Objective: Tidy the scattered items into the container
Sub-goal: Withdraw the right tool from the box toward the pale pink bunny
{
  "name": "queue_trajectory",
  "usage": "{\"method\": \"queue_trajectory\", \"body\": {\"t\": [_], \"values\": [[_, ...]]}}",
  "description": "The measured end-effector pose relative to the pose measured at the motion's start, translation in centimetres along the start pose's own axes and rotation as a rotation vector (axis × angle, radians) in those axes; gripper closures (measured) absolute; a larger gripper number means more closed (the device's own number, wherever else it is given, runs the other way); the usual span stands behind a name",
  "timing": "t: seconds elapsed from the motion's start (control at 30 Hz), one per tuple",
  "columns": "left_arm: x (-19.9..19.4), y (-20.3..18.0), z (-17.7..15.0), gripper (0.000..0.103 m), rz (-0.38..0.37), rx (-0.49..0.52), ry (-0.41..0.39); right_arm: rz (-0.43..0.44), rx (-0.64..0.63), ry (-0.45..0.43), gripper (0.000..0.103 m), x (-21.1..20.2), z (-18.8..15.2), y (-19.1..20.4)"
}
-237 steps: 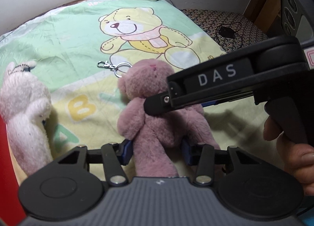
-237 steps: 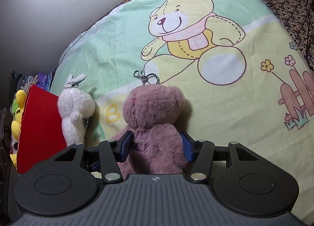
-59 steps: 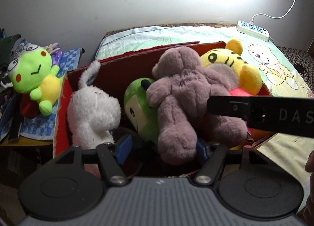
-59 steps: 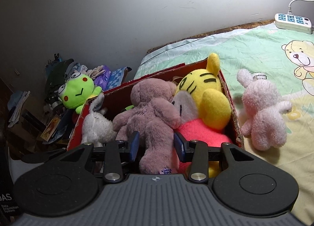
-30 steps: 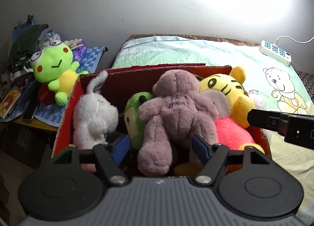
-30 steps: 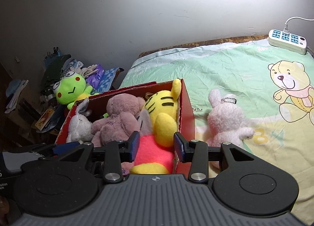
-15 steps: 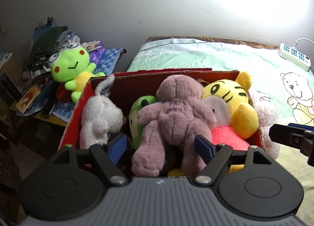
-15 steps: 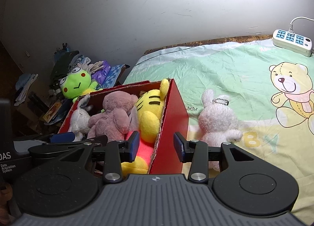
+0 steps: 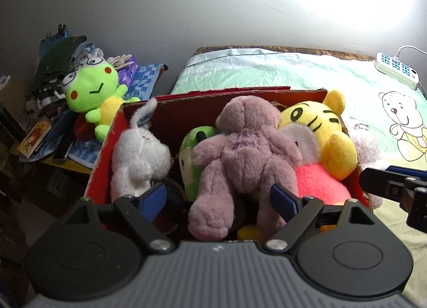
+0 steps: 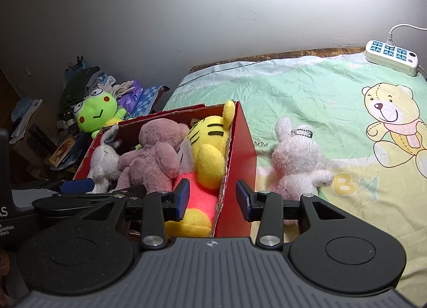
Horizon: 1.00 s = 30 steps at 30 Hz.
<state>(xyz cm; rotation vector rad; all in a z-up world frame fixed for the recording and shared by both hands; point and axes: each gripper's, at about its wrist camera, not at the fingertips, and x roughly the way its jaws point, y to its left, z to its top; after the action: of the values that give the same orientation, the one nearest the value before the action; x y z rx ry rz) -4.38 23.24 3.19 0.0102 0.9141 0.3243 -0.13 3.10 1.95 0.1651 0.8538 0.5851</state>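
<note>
A red cardboard box holds several plush toys: a white one, a green one, a mauve bear lying face down, and a yellow tiger. My left gripper hangs over the box's near edge, its jaws opening. The bear's legs lie between the blue pads, which do not press on them. My right gripper is open and holds nothing, above the box's right wall. A pale pink rabbit lies on the bedsheet just right of the box.
A green frog plush sits on a cluttered side table left of the box. A white power strip lies at the bed's far right corner. The bear-print sheet stretches right of the rabbit. A grey wall stands behind.
The left jaws have spread and let go of the mauve bear, which stays in the box. The right gripper has shifted right, from over the toys to over the box's right wall.
</note>
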Motion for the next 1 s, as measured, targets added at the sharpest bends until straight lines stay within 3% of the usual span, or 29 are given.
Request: {"method": "queue_trajectory", "body": {"t": [0.43, 0.77, 1.0], "values": [[-0.9, 1.4, 1.4, 0.013, -0.063, 0.081, -0.027, -0.114, 0.075, -0.074, 0.06, -0.8, -0.6, 1.3], [-1.7, -1.6, 2.9, 0.012, -0.14, 0.148, -0.073, -0.203, 0.124, -0.106, 0.06, -2.4, -0.6, -0.6], [-2.0, -4.5, 3.1, 0.012, -0.16, 0.162, -0.068, -0.221, 0.126, -0.092, 0.06, -3.2, -0.5, -2.7]]}}
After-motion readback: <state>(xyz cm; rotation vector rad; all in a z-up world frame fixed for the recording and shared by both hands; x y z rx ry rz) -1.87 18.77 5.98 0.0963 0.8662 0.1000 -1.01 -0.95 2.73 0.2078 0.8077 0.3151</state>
